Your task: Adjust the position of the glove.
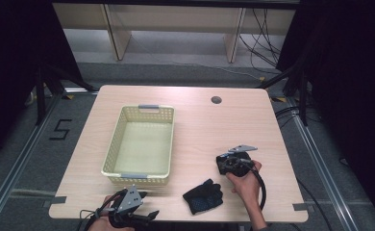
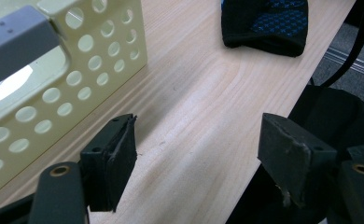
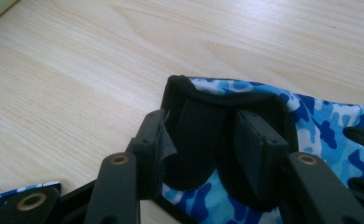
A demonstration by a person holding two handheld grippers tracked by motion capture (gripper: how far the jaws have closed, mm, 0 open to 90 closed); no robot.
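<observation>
On the high view: cream basket (image 1: 112,144) sits left of centre on the counter (image 1: 209,125), long side running away from me. Black glove (image 1: 203,195) lies flat near the front edge, right of the basket and clear of it. My left hand-held gripper (image 1: 146,206) is low at the front-left corner, just in front of the basket's near wall. My right hand (image 1: 245,185) holds the right hand-held gripper (image 1: 224,163) just beyond and right of the black glove, not touching it. Something dark sits at its jaws, too small to make out from up here.

Left gripper view: left hand-held gripper (image 2: 201,140) is spread wide, nothing between the pads, bare wood under them. Basket (image 2: 101,51) corner with its grey handle is at the left. Black glove (image 2: 264,23), blue pattern on it, is ahead by the counter edge, well apart from the jaws.

Right gripper view: right hand-held gripper (image 3: 203,126) is partly closed. A blue camo glove (image 3: 320,130) has its black cuff bunched up between and around the two jaws. Cuff touches both pads. Can't tell whether it's actually clamped or only sitting in the gap. Rest of that glove trails off to the right over the wood.
</observation>
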